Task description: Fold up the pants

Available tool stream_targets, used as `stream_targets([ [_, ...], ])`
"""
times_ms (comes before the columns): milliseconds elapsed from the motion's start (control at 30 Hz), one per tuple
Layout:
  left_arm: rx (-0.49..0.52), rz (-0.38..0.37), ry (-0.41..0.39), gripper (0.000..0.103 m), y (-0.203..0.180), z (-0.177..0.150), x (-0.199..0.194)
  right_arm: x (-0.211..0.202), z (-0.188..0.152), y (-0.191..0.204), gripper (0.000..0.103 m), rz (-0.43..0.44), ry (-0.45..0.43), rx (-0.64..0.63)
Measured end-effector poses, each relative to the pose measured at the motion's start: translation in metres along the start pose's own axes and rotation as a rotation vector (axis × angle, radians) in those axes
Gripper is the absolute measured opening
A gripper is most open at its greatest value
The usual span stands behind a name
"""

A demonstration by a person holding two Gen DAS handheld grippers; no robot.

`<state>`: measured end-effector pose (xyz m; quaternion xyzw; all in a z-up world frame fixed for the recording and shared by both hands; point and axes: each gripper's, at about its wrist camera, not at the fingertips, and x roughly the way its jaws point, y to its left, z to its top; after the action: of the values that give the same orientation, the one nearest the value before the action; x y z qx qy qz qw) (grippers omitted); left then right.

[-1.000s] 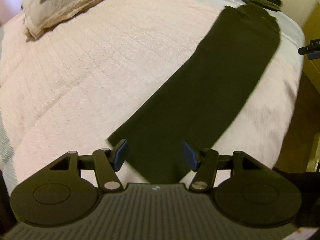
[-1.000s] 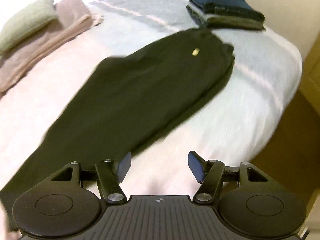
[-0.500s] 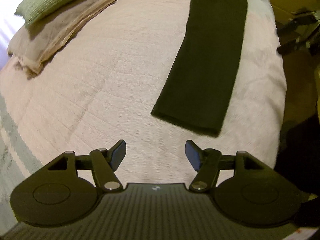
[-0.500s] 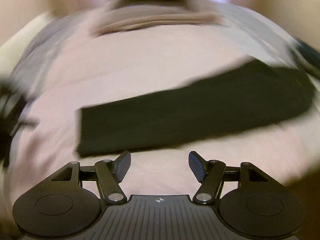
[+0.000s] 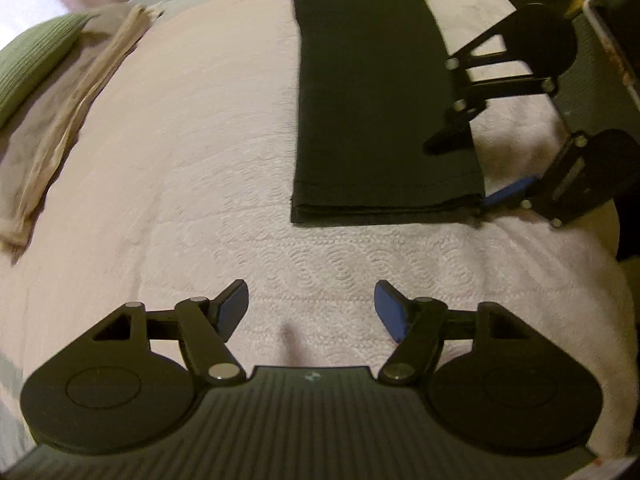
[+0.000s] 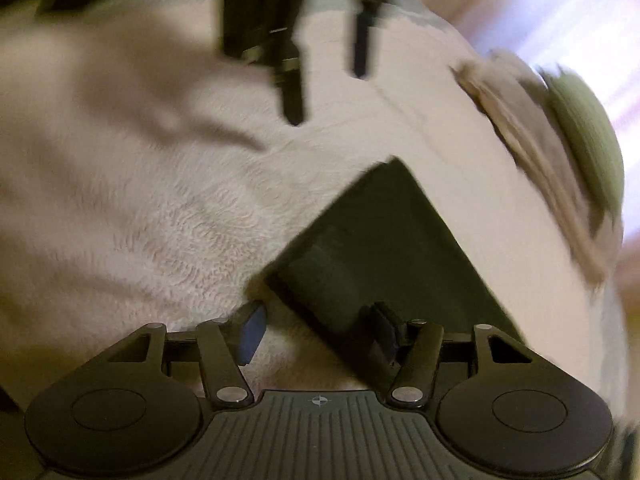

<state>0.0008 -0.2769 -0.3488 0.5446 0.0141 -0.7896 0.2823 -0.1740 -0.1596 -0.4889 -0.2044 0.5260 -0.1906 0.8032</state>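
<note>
We count one pair of dark pants [image 5: 376, 92], folded lengthwise on the pink bed [image 5: 168, 184] in the upper centre of the left view. Two tongs — left tongs [image 5: 311, 312] wide, empty; right tongs [image 6: 316, 330] wide, straddling the hem corner.

Pants [image 5: 372, 92]: one dark pair, lying in one long strip on the bed
Grippers: two, the left gripper [image 5: 311, 312] and the right gripper [image 6: 316, 330]
Fingers per gripper: two, each with a blue pad
Bed covers: one pale quilted cover [image 5: 180, 168]
Pillows: one green pillow [image 5: 32, 64]
Folded blankets: one beige blanket [image 5: 68, 120] under the pillow
</note>
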Motion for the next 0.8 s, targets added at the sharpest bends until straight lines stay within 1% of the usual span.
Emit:
stream_targets([
  [33, 0.032, -0.002, -0.008, 0.068, -0.002, -0.001, 0.002, -0.002, 0.001, -0.004, 0.050, 0.003, -0.008, 0.017],
  [67, 0.073, 0.001, -0.017, 0.068, -0.005, -0.001, 0.004, -0.005, -0.001, -0.011, 0.035, 0.002, -0.013, 0.063],
  [100, 0.108, 0.009, -0.024, 0.071, -0.007, 0.000, 0.005, -0.011, -0.002, -0.019, 0.030, 0.005, -0.014, 0.103],
  [133, 0.147, 0.013, -0.037, 0.073, -0.009, 0.001, 0.006, -0.019, -0.003, -0.026, 0.015, -0.008, -0.019, 0.134],
  [167, 0.190, 0.019, -0.056, 0.075, -0.012, 0.002, 0.005, -0.029, -0.004, -0.035, 0.012, -0.011, -0.030, 0.175],
  [200, 0.239, 0.034, -0.080, 0.079, -0.014, 0.005, 0.004, -0.038, -0.004, -0.045, 0.011, -0.010, -0.041, 0.225],
  [267, 0.347, 0.061, -0.131, 0.084, -0.018, 0.009, 0.002, -0.057, -0.003, -0.066, 0.008, -0.017, -0.050, 0.311],
  [333, 0.455, 0.083, -0.184, 0.086, -0.019, 0.016, 0.002, -0.071, -0.001, -0.088, 0.008, -0.012, -0.048, 0.399],
  [400, 0.541, 0.105, -0.229, 0.086, -0.017, 0.022, 0.004, -0.081, 0.002, -0.102, 0.007, 0.000, -0.050, 0.428],
  [467, 0.594, 0.133, -0.267, 0.086, -0.012, 0.032, 0.006, -0.094, 0.013, -0.111, 0.007, 0.022, -0.052, 0.461],
  [533, 0.613, 0.130, -0.305, 0.085, -0.003, 0.045, 0.005, -0.102, 0.013, -0.124, 0.007, 0.042, -0.056, 0.504],
  [567, 0.616, 0.124, -0.322, 0.083, 0.002, 0.052, 0.003, -0.110, 0.013, -0.132, 0.007, 0.051, -0.059, 0.530],
  [633, 0.622, 0.080, -0.342, 0.063, 0.014, 0.069, -0.005, -0.122, 0.011, -0.147, 0.006, 0.066, -0.078, 0.592],
  [667, 0.621, 0.062, -0.337, 0.035, 0.020, 0.078, -0.008, -0.130, 0.007, -0.154, 0.006, 0.066, -0.088, 0.639],
  [700, 0.608, 0.029, -0.320, 0.020, 0.027, 0.091, -0.012, -0.138, 0.003, -0.163, 0.006, 0.060, -0.095, 0.683],
  [733, 0.583, -0.004, -0.317, 0.019, 0.033, 0.105, -0.018, -0.148, -0.003, -0.174, 0.006, 0.057, -0.107, 0.735],
  [800, 0.523, -0.044, -0.325, 0.018, 0.048, 0.140, -0.032, -0.167, -0.013, -0.193, 0.006, 0.038, -0.138, 0.832],
])
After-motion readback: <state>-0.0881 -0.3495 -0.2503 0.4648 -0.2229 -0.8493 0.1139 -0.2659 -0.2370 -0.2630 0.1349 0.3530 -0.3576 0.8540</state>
